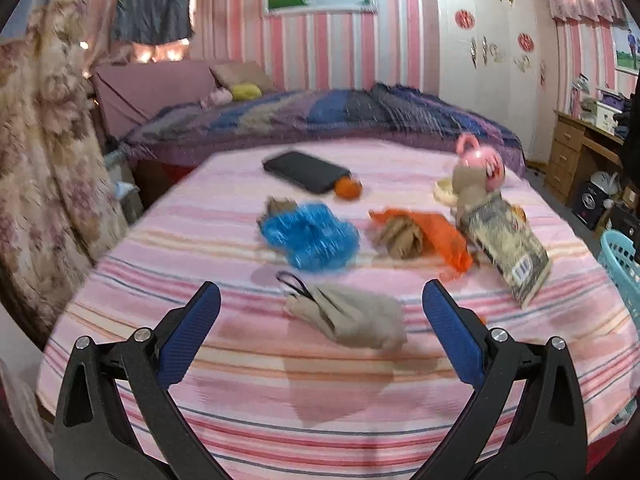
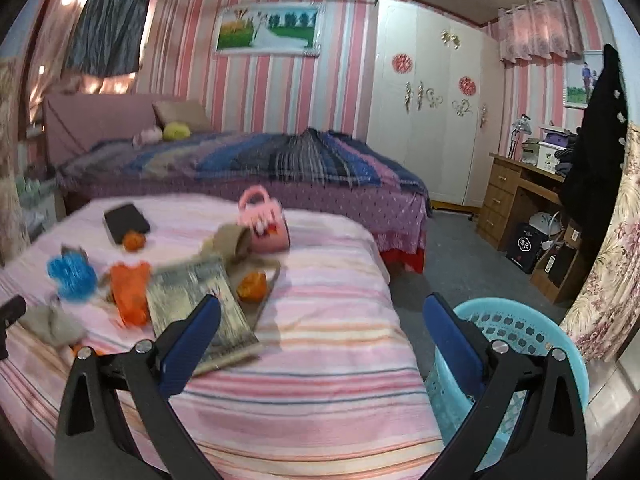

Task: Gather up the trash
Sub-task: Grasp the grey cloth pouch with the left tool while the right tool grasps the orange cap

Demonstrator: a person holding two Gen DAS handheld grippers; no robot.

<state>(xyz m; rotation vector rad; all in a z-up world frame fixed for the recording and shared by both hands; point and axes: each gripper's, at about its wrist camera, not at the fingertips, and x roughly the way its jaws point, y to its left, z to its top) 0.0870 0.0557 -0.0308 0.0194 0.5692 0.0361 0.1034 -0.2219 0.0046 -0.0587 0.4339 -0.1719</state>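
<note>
On the pink striped bed point(image 1: 248, 380) lie a crumpled beige paper wad point(image 1: 352, 316), a blue plastic bag point(image 1: 310, 236), an orange plastic bag point(image 1: 440, 236) with brown paper, and a printed snack packet point(image 1: 508, 248). My left gripper point(image 1: 320, 300) is open, just in front of the beige wad. My right gripper point(image 2: 322, 312) is open and empty, above the bed's edge, with the snack packet point(image 2: 192, 292) behind its left finger. A light blue trash basket point(image 2: 516, 332) stands on the floor by the bed, behind the right finger.
A black phone point(image 1: 306, 170), an orange fruit point(image 1: 348, 189), a pink toy bag point(image 1: 482, 160) and a brown paper roll point(image 2: 232, 242) also lie on the bed. A second bed point(image 2: 248, 168), a white wardrobe point(image 2: 432, 120) and a wooden desk point(image 2: 520, 200) stand behind.
</note>
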